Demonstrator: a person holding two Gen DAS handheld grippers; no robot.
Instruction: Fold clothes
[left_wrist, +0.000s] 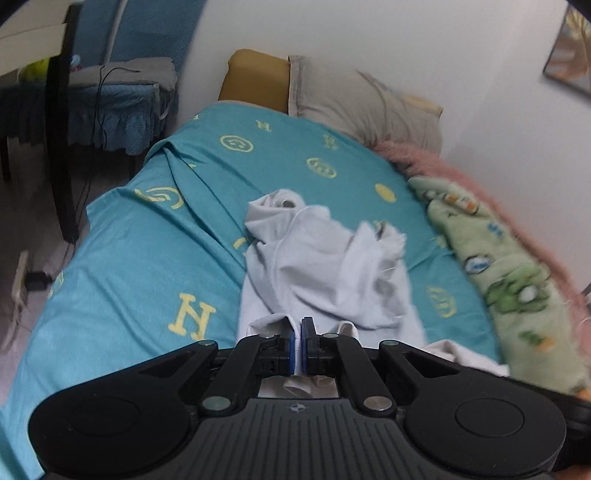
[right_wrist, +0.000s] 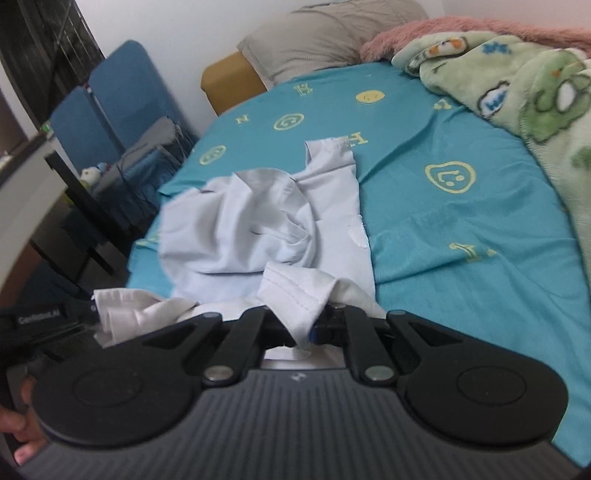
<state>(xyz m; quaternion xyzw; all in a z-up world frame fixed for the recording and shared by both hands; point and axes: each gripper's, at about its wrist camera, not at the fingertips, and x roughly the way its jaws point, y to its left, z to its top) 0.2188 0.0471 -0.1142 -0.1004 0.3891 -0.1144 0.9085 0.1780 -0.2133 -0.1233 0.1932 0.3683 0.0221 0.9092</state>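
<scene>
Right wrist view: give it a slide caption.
Right gripper clamped on the white garment's near edge, over the teal bedsheet.

Both grippers clamped, low in frame.
Left gripper (left_wrist: 298, 332) fingers pressed together on white cloth, pointing 12 o'clock. Right gripper (right_wrist: 308, 325) fingers pinched on a cloth fold; left gripper body seen at 9 o'clock of right view.

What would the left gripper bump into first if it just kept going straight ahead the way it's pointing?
Most likely more of the white garment it already pinches: the left gripper points along the crumpled cloth on the teal bedsheet. Beyond that lies the grey pillow, though depth is hard to judge.
</scene>
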